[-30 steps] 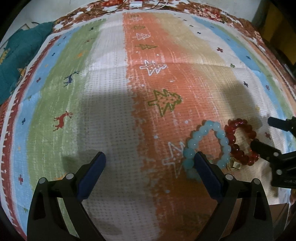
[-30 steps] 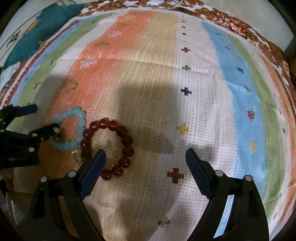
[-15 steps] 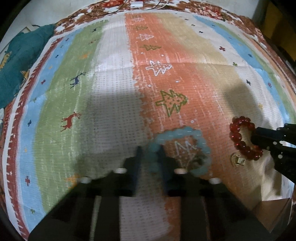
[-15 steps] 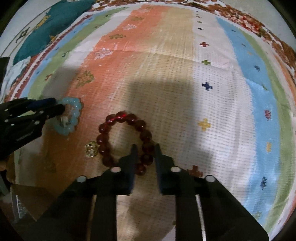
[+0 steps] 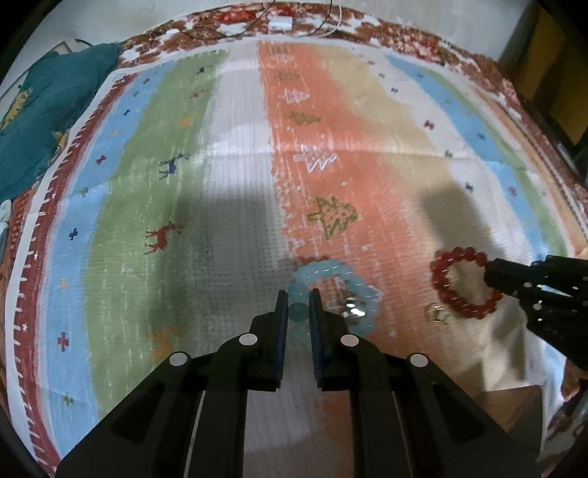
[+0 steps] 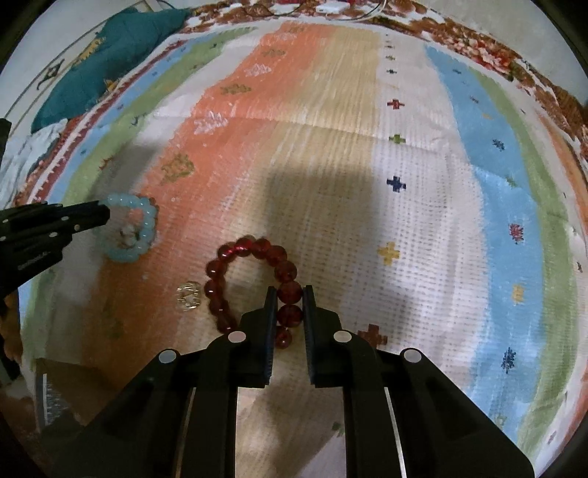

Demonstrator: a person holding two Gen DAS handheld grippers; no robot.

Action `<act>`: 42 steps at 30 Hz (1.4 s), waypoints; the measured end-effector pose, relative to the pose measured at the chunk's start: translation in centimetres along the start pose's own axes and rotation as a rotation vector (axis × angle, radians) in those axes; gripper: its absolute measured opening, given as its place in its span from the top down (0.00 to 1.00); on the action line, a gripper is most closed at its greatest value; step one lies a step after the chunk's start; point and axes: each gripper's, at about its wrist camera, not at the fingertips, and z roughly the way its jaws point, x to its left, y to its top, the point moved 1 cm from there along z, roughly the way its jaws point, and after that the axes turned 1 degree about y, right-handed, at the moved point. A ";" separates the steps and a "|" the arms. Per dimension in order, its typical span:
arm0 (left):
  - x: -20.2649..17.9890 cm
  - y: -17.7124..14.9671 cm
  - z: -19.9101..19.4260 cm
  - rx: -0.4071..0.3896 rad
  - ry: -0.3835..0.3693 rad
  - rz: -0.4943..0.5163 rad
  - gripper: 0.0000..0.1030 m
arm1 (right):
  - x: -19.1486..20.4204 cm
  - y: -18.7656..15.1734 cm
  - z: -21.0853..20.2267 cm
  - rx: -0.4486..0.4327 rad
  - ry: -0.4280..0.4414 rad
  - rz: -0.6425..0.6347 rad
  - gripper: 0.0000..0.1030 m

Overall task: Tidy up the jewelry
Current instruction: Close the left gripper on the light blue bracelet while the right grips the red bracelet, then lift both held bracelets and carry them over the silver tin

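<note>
My left gripper (image 5: 298, 299) is shut on the pale blue bead bracelet (image 5: 362, 290), which hangs blurred from its jaws just above the striped cloth; it also shows in the right wrist view (image 6: 143, 228). My right gripper (image 6: 289, 296) is shut on the dark red bead bracelet (image 6: 242, 248), gripping beads on its right side; the bracelet shows in the left wrist view (image 5: 443, 283) too. A small gold ring (image 6: 188, 296) lies on the cloth left of the red bracelet. A silvery charm (image 5: 352, 309) shows inside the blue bracelet's loop.
A striped cloth (image 5: 239, 206) with tree and deer patterns covers the surface. A teal cloth (image 5: 44, 110) lies at the far left. A cardboard box (image 6: 88, 389) sits at the near edge between the grippers. White cables (image 5: 279, 22) lie at the far edge.
Both grippers have shut: the left on the blue bracelet, the right on the red one. The bracelets, which touched before, are now pulled apart, the blue one leftward.
</note>
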 end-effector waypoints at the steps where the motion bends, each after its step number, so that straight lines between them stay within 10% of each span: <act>1: -0.1 0.0 -0.5 -0.010 -0.007 -0.002 0.89 | 0.2 0.0 -0.4 -0.008 0.004 -0.001 0.86; 42: -2.0 -2.0 -8.7 -0.136 -0.081 -0.010 0.89 | 3.3 -2.0 -8.1 -0.139 0.066 -0.044 0.86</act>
